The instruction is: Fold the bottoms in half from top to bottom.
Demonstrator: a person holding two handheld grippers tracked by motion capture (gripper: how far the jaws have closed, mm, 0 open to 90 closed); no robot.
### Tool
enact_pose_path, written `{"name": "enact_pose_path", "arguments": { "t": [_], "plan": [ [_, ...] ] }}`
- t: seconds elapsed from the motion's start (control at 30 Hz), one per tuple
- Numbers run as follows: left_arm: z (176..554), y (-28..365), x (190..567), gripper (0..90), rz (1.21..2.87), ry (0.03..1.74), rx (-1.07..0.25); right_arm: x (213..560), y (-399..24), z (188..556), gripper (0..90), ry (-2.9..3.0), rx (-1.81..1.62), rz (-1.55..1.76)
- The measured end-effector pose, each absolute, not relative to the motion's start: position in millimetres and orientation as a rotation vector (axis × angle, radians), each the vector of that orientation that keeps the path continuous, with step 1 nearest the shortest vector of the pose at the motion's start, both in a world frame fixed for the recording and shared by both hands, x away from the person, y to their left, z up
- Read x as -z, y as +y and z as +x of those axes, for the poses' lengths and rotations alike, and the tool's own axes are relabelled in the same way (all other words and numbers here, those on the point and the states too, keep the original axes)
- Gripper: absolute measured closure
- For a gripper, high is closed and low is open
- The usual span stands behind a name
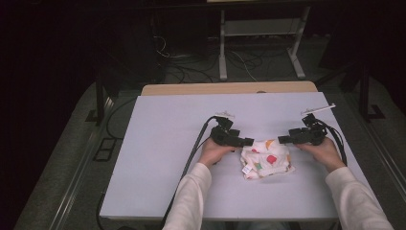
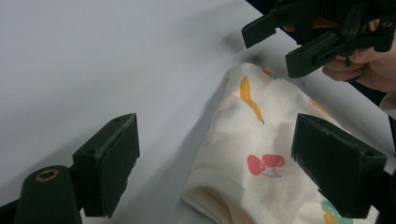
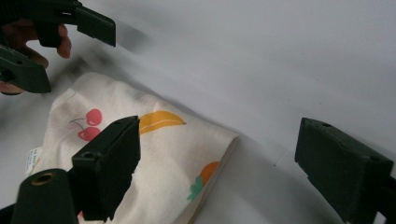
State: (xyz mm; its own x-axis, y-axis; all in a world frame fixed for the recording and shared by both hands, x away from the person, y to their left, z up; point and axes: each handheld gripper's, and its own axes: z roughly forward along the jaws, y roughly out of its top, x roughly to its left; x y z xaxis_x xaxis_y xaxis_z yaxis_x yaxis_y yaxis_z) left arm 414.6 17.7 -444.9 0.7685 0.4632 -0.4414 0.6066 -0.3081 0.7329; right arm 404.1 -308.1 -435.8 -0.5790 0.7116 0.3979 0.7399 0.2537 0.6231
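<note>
White cloth [image 1: 266, 159] with fruit print lies bunched, roughly folded, on pale table [image 1: 158, 158], between your two grippers. Left gripper [image 1: 246, 142] at its left edge, right gripper [image 1: 283, 139] at its right; jaws of both apart, pads touching nothing. No grip made yet: you have corners left to catch, then whole handling of cloth.

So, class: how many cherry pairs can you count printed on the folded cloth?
1. A red cherry pair sits on the upper face of the folded cloth, between the two grippers. Folds and the underside may hide others.
</note>
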Motion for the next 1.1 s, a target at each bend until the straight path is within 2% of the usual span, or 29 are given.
{"name": "enact_pose_path", "arguments": {
  "t": [0.1, 0.3, 0.47, 0.63, 0.8, 0.9, 1.1],
  "plan": [
    [415.6, 16.7, 448.1, 19.7, 1.955, 0.817, 0.198, 438.7, -307.6, 406.0, 17.0, -2.452, 1.251, -1.429],
    [417.2, 16.1, 452.8, 28.4, 1.933, 0.826, 0.242, 444.1, -305.6, 407.9, 36.2, -2.448, 1.259, -1.372],
    [419.5, 16.4, 457.6, 38.8, 1.939, 0.842, 0.266, 447.0, -301.3, 409.5, 45.9, -2.46, 1.249, -1.338],
    [420.2, 17.0, 462.4, 52.8, 2.002, 0.845, 0.278, 450.0, -297.6, 410.8, 60.2, -2.46, 1.23, -1.318],
    [419.1, 16.4, 462.7, 77.7, 2.028, 0.82, 0.292, 452.7, -296.8, 411.9, 81.7, -2.443, 1.202, -1.327],
    [419.9, 18.4, 461.4, 80.8, 2.026, 0.813, 0.299, 453.0, -297.0, 412.0, 85.8, -2.43, 1.205, -1.33],
    [418.8, 22.0, 455.4, 81.2, 2.05, 0.803, 0.266, 448.7, -293.6, 411.5, 86.4, -2.426, 1.22, -1.345]
  ]
}}
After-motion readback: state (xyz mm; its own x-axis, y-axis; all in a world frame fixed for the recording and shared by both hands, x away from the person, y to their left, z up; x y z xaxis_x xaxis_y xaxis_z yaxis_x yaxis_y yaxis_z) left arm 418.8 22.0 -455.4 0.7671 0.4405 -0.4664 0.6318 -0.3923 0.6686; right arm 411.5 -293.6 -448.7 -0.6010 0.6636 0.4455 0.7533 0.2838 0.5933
